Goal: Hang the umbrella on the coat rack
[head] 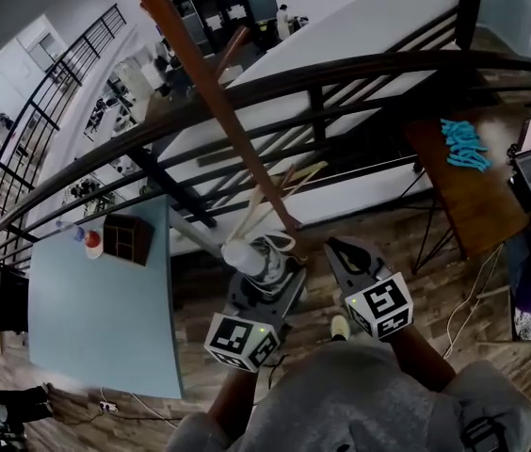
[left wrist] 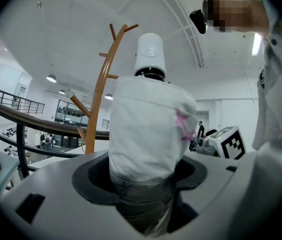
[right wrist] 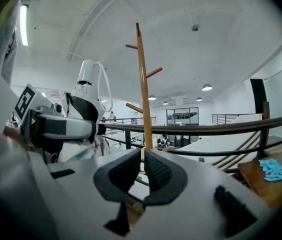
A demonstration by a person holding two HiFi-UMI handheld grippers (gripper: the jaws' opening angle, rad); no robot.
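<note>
Got the umbrella (left wrist: 151, 129) clamped in the left gripper (left wrist: 142, 184), jaws squeezed onto the lower part of the folded white canopy. Held upright, handle (left wrist: 149, 54) on top, most likely to keep the strap (right wrist: 106, 80) looping off that handle free and up near peg height. Makes sense to grab low on the fabric too: leaves the whole handle end clear to go over a peg (right wrist: 153, 73) instead of burying it between the jaws.

Right gripper (right wrist: 142, 176): jaws narrow, nearly touching, nothing between them. Parked just beside the left one and pointed at the rack (right wrist: 142, 84). Guessing a spare hand for now, maybe for spreading the strap or steadying the pole.

From the head view, umbrella up close to the lower stretch of the pole, near it for sure, touching or not impossible to tell. Not hung yet. Rack planted just this side of the railing (head: 341, 69).

Judging from all this, next bit should be raising the umbrella until the strap clears a peg tip, then lowering it on. Risks: strap sliding off one of those short angled pegs, or knocking a rack that thin and tall.
</note>
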